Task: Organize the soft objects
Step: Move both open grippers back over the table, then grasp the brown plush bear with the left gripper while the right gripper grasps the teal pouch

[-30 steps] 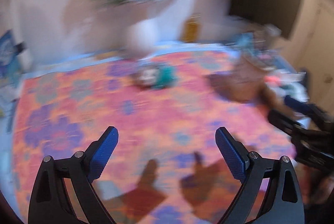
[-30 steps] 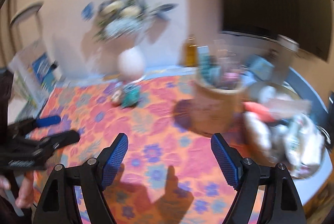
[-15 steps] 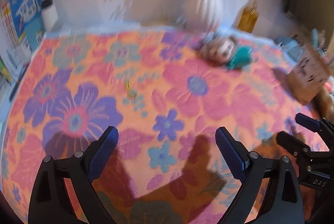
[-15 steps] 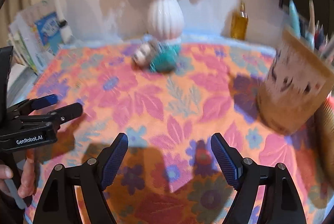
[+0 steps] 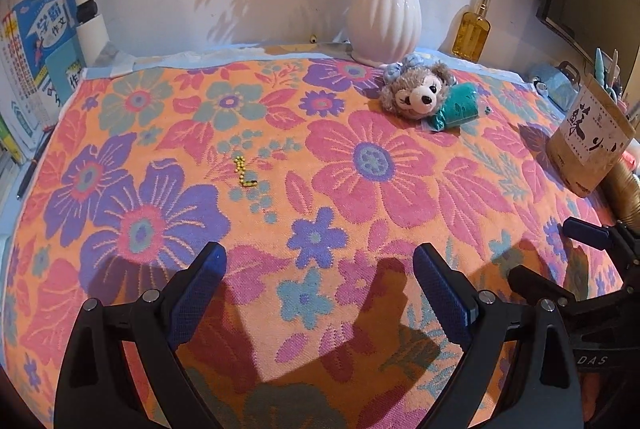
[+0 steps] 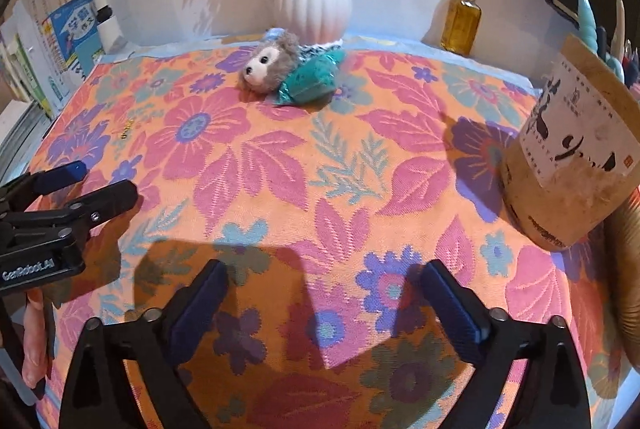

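Near: left gripper [image 5: 318,283] and right gripper [image 6: 324,293], both now low over floral cloth [image 5: 360,213] after dropping from higher, blurred vantage a second ago. Left jaws wide apart, nothing between. Right jaws just opened wider, nothing between.

Mid-left: small yellow bead chain [image 5: 244,172] on cloth, untouched.

Far: plush bear [image 5: 416,94] in teal outfit lies on its side, just in front of white vase [image 5: 384,19], well apart from both grippers. Brown paper tub [image 6: 576,157] far right.

Judgement: approach settled, jaws readied; bear grab not yet begun.
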`<state>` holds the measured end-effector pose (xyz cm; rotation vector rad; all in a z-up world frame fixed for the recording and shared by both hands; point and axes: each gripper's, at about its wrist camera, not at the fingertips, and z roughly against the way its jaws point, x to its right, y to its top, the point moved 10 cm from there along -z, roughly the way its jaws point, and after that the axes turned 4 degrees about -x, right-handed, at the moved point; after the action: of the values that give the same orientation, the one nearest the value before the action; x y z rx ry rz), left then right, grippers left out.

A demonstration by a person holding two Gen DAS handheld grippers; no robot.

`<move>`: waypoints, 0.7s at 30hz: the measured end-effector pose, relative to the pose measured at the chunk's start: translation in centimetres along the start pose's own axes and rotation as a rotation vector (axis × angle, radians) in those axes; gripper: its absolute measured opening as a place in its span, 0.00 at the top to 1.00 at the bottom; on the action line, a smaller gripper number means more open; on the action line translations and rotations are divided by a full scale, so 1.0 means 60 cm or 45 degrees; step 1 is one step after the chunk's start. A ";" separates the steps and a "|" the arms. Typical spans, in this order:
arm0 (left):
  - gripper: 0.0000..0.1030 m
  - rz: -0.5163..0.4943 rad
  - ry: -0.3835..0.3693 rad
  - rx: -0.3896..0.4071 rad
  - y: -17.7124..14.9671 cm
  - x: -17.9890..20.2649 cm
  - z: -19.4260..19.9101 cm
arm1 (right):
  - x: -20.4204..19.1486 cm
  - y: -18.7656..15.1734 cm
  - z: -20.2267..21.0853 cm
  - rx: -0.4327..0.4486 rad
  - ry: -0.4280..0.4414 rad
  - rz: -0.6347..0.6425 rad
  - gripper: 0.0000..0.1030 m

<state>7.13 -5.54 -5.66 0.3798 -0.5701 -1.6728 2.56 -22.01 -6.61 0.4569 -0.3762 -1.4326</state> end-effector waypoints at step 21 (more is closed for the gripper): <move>0.07 0.136 -0.328 -0.046 0.085 0.013 0.060 | 0.011 0.063 0.018 -0.134 0.194 -0.066 0.21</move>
<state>9.18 -6.33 0.23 0.1054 -0.7360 -1.6374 5.28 -22.45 -3.75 0.4900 -0.1664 -1.4499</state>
